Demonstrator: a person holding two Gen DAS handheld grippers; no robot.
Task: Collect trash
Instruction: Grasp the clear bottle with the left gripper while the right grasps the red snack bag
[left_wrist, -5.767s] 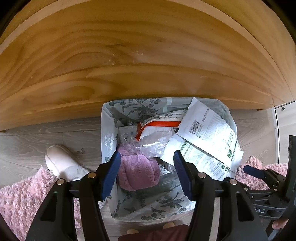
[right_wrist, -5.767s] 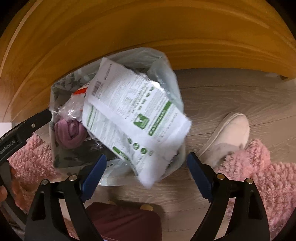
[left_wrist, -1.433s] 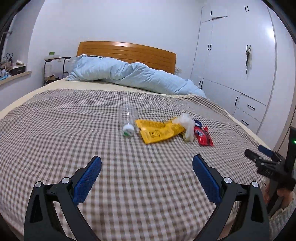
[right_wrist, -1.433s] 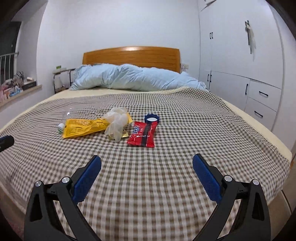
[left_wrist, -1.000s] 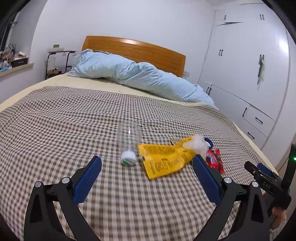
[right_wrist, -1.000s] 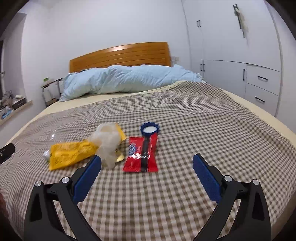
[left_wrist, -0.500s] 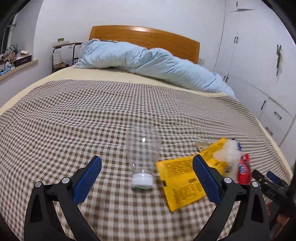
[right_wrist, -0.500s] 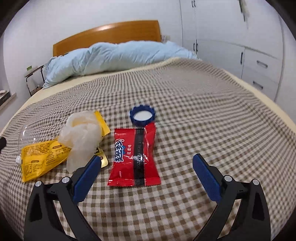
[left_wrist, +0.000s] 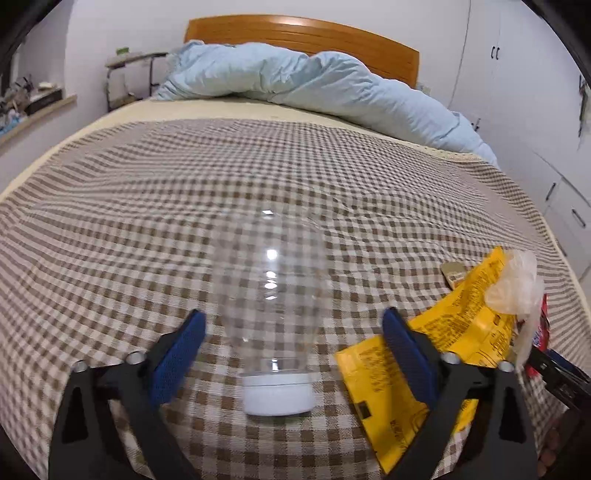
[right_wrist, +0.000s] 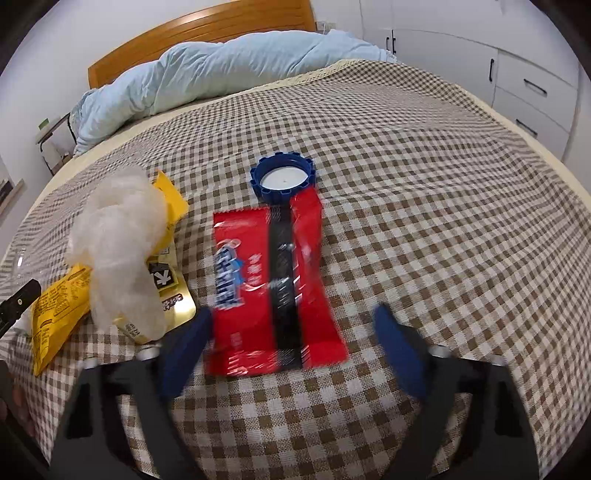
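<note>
In the left wrist view the left gripper (left_wrist: 291, 341) fills the lower part of the frame, its blue pads (left_wrist: 179, 354) standing wide apart; the jaws have just been closing a little, and nothing is pressed between them. A clear plastic bottle (left_wrist: 271, 295) lies on its side in the gap, at the centre of the frame, its white cap (left_wrist: 277, 394) pointing toward the camera and sitting low between the two fingers. Neither pad touches the bottle; there is checked cloth showing on both sides of it. Partly behind the right finger, at the lower right, lies a yellow packet (left_wrist: 436, 365), with a crumpled clear bag (left_wrist: 517, 284) on its far end at the right edge. All of it rests on the checked bedspread (left_wrist: 147, 206); a light blue duvet (left_wrist: 314, 85) is heaped at the top of the frame before a wooden headboard (left_wrist: 306, 35).

In the right wrist view the right gripper (right_wrist: 291, 343) is also open, its jaws having just been closing, blurred by motion. A red snack wrapper (right_wrist: 273, 288) lies flat between the fingers at the centre of the frame, its near end reaching down into the gap. The left pad (right_wrist: 184, 350) sits just beside the wrapper's left edge; whether it touches I cannot tell. The right pad is apart from it. Just beyond the wrapper's far end lies a blue cap (right_wrist: 283, 180), open side up. At the left lie the clear bag and the yellow packet.
</note>
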